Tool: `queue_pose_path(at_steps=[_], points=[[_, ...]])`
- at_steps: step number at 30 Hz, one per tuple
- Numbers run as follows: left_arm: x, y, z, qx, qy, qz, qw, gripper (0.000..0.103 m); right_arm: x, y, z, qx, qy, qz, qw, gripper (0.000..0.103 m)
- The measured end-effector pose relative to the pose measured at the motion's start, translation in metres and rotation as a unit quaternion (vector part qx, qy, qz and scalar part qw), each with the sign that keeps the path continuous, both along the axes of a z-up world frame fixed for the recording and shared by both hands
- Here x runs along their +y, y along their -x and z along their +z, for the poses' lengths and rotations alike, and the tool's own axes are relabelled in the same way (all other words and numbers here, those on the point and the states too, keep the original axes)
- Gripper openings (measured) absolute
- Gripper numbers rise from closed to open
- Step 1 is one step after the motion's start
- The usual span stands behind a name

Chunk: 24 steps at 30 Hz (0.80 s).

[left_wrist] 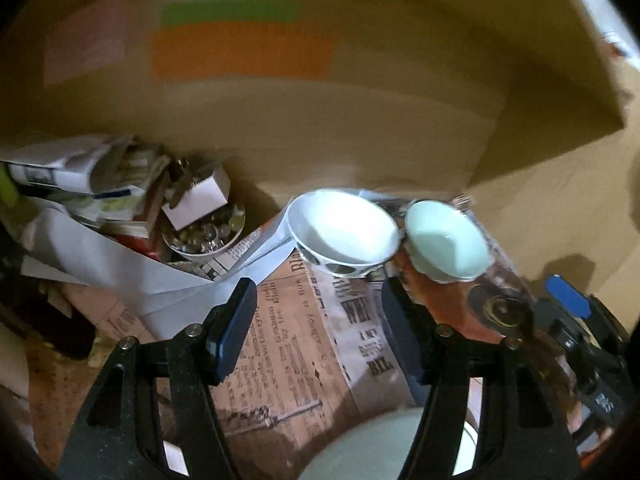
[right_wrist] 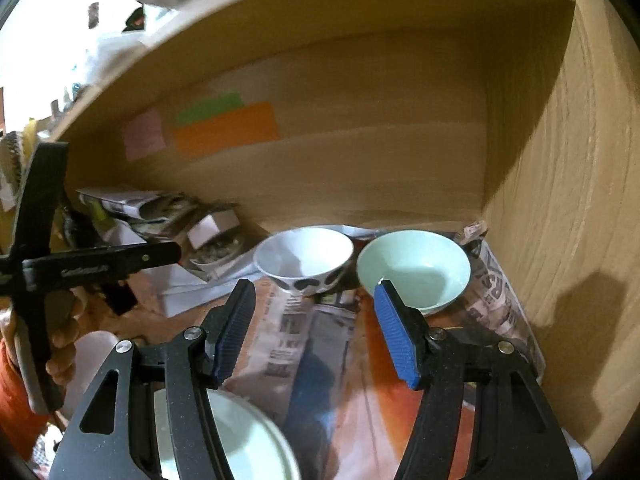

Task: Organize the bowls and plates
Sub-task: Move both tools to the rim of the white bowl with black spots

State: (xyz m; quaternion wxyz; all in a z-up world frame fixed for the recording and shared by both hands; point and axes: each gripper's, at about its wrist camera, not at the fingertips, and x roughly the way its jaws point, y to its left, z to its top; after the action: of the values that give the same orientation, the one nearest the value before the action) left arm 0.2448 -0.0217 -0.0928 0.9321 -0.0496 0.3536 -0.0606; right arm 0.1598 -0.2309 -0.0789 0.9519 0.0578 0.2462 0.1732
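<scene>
Left gripper (left_wrist: 320, 336): your jaws stand apart w/ nothing between them – only newspaper (left_wrist: 288, 344) below.
Right gripper (right_wrist: 316, 332): same, apart and empty; right pad sits in front of the green bowl's near rim, contact can't be told.
White bowl (right_wrist: 304, 258): at the back of the wooden shelf (right_wrist: 560, 200), upright, dark oval spots on its outer wall.
Green bowl (right_wrist: 414, 268): just beside it on the right, rims near or touching – blur hides which.
Plate (right_wrist: 236, 440): pale, round, at the front under your right gripper.
Risk 1: both bowls look glazed and slick, so pads could slide off a curved rim if you pinch shallow.
Risk 2: bowls are so close that nudging one likely knocks the other.
Risk 3: newspaper is loose and creased; a dragged bowl may bunch it and tip.
Clutter (left_wrist: 120, 200): papers, small box, dish of round bits at left – keep your left hand clear.
</scene>
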Motion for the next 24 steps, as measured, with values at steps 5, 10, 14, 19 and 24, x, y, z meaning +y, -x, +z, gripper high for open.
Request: queue_pose_path(at_steps=[5, 10, 14, 19, 24], points=[[-0.009, -0.042, -0.021, 0.043, -0.008, 0.017, 0.9989, 0.065, -0.008, -0.027, -0.017, 0.024, -0.007, 0.002, 1.0, 0.058], [-0.017, -0.072, -0.035, 0.062, -0.028, 0.024, 0.9974, 0.064, -0.014, -0.051, -0.036, 0.057, -0.018, 0.004, 0.998, 0.058], [-0.019, -0.095, -0.047, 0.079, -0.032, 0.031, 0.9958, 0.059, -0.015, -0.061, -0.047, 0.072, -0.019, 0.005, 0.997, 0.058], [-0.02, -0.118, -0.063, 0.107, -0.039, 0.032, 0.993, 0.049, -0.01, -0.065, -0.055, 0.076, -0.011, 0.009, 0.997, 0.058], [-0.02, -0.13, -0.071, 0.119, -0.034, 0.023, 0.992, 0.036, -0.009, -0.068, -0.059, 0.084, -0.017, 0.019, 0.996, 0.058]])
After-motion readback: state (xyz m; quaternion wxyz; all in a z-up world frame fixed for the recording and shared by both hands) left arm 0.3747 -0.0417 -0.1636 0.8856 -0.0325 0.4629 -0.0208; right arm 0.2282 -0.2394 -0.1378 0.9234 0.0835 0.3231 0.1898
